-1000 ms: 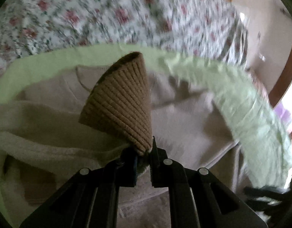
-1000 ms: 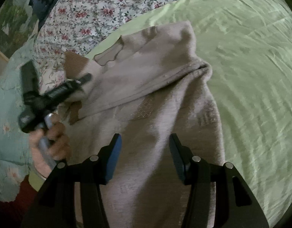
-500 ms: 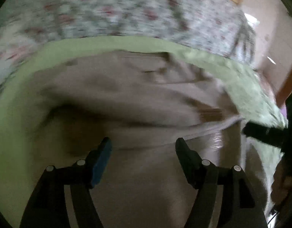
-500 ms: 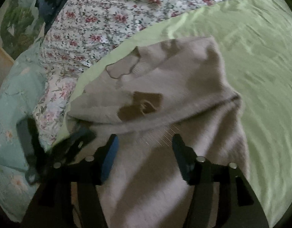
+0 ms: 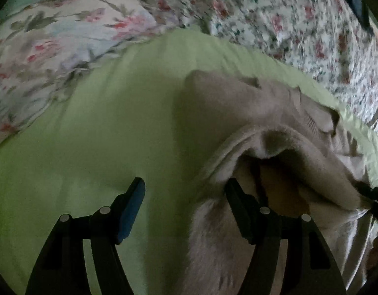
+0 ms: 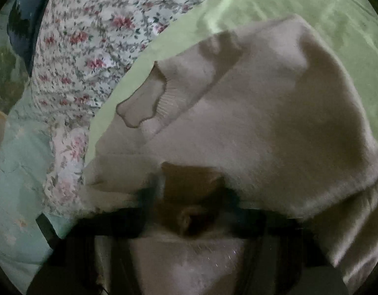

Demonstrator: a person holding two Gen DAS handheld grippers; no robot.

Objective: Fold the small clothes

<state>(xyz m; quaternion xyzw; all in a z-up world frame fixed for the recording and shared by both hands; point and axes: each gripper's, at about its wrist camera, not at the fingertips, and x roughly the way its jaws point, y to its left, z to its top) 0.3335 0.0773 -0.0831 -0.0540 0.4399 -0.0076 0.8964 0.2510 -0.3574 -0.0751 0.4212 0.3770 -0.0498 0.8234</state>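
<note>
Two grippers work one beige knitted sweater (image 6: 262, 123) lying near the green sheet's (image 5: 90, 147) floral-bordered edge: the right gripper (image 6: 189, 211) is closing onto its brown cuff (image 6: 189, 179) for folding, while the left gripper (image 5: 184, 201), unclenched but narrowing, straddles the hem.

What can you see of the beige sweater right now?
The beige sweater is a soft, fuzzy knit with brown ribbed trim, lying rumpled and partly folded over itself on the green sheet. One ribbed cuff lies flat toward the floral bedding. The right gripper is closing on the brown trim at its near fold. The left gripper straddles its edge, jaws apart and slowly closing.
</note>
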